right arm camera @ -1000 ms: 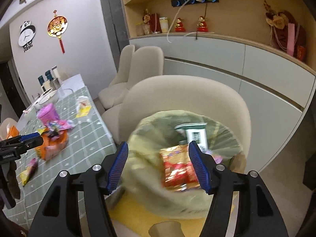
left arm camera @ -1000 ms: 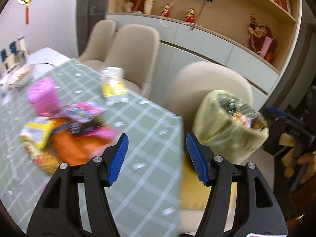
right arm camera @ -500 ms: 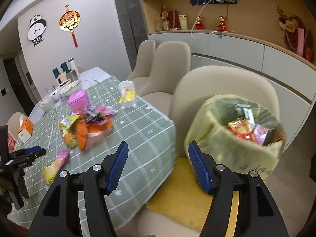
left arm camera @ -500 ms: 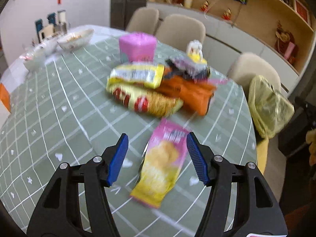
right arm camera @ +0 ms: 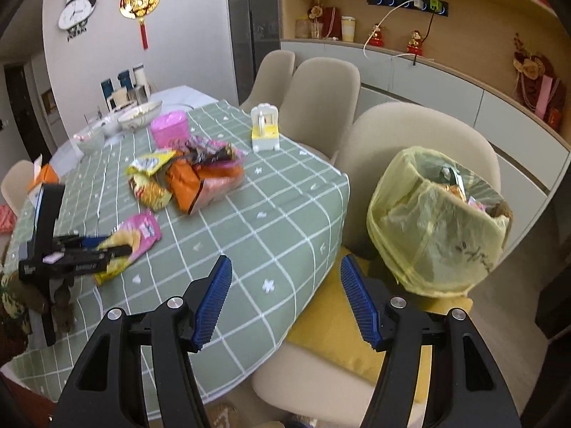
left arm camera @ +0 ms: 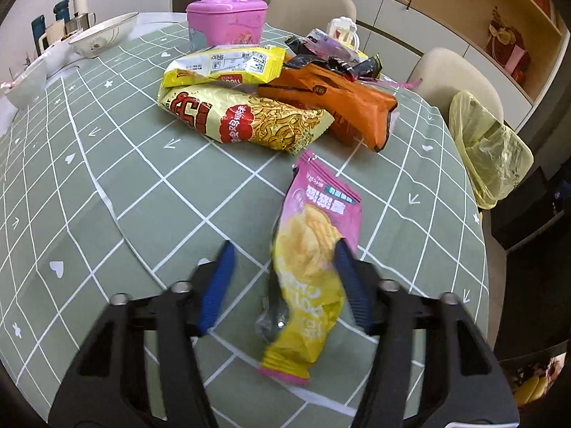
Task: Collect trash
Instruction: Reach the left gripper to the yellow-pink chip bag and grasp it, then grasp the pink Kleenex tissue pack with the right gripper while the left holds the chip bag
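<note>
A pink and yellow chip packet (left arm camera: 314, 249) lies on the green checked tablecloth (left arm camera: 107, 178). My left gripper (left arm camera: 285, 281) is open and straddles the packet's lower half, its right pad touching the packet's edge. It also shows in the right wrist view (right arm camera: 103, 246) over the same packet (right arm camera: 132, 239). A pile of wrappers lies beyond: a yellow noodle bag (left arm camera: 246, 117), a yellow packet (left arm camera: 225, 66), an orange bag (left arm camera: 342, 103). My right gripper (right arm camera: 285, 299) is open and empty, above the table's corner. The trash bin with a yellow liner (right arm camera: 439, 221) stands on a chair to its right.
A pink box (left arm camera: 226, 21), a white and yellow toy (right arm camera: 264, 130), bowls (left arm camera: 101, 35) and cups sit at the table's far side. Beige chairs (right arm camera: 321, 100) ring the table. The bin also shows in the left wrist view (left arm camera: 489, 149). Cabinets and shelves line the wall.
My left gripper has swung from the bin to the table and come down around the pink and yellow packet. My right gripper has pulled back from the bin toward the table's corner.
</note>
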Motion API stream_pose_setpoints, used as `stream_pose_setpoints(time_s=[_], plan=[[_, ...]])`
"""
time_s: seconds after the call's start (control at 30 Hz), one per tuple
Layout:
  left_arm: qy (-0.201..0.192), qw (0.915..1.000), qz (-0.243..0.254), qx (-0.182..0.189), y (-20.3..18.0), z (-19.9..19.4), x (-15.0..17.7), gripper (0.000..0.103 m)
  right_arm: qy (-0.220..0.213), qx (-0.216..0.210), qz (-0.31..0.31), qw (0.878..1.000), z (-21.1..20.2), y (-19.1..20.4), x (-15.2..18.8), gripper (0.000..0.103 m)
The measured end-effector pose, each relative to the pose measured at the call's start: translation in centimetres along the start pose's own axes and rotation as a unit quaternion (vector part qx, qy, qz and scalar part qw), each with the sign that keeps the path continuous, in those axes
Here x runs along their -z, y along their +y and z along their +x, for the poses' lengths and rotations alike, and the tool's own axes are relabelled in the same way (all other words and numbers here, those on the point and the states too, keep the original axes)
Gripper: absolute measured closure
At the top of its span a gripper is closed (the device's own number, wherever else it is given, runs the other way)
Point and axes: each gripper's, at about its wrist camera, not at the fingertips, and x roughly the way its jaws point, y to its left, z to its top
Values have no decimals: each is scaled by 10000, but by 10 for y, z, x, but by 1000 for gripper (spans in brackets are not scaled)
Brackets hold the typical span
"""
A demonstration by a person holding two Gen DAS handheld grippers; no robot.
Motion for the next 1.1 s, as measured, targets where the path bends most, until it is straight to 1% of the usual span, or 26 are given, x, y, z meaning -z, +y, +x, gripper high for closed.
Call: stream_pose_setpoints(time_s=[0.03,0.07,0.1,0.17,0.27,0.4,0.53,0.63,0.77,0.83,0.9,0.93,1.0,1.03,1.07,1.1], plan=[[14,10000,-23,35,0,0,0,74,32,-18,6,10000,1,2,2,43],[49,9999,-81,110,0,-1,0,90,63,-46,19,10000,1,5,3,43],[39,9998,-143,165,0,-3,0,95,70,-63,24,10000,1,7,4,43],[-29,9994,-201,266,-1,-12,-2,97,63,-90,25,9999,0,12,4,43],[-190,9988,-211,392,-4,-31,-6,97,22,-115,6,9999,0,21,3,43],[-470,9978,-214,426,-3,-65,-24,97,-31,-280,74,9996,6,27,-7,43],[-759,9957,-269,448,1,-94,-40,97,-215,-466,-14,9987,12,35,-27,43],[-966,9933,-425,463,8,-109,-51,97,-349,-568,-212,9976,19,42,-44,43],[-1109,9904,-693,438,18,-113,-58,97,-460,-763,-367,9953,30,45,-67,43],[-1071,9891,-901,456,21,-106,-60,97,-473,-816,-400,9947,38,44,-78,43],[-1020,9889,-974,476,22,-101,-60,97,-469,-942,-463,9934,49,43,-89,43],[-995,9892,-969,463,20,-96,-60,97,-472,-1077,-538,9916,58,45,-96,43],[-941,9903,-919,446,19,-88,-61,97,-450,-1178,-651,9899,73,49,-107,50],[-903,9910,-887,430,19,-84,-62,97,-393,-1234,-677,9893,86,51,-115,57],[-875,9916,-863,413,19,-80,-63,97,-347,-1295,-611,9891,96,52,-121,60],[-840,9921,-841,397,19,-76,-64,97,-306,-1341,-472,9894,107,51,-128,60]])
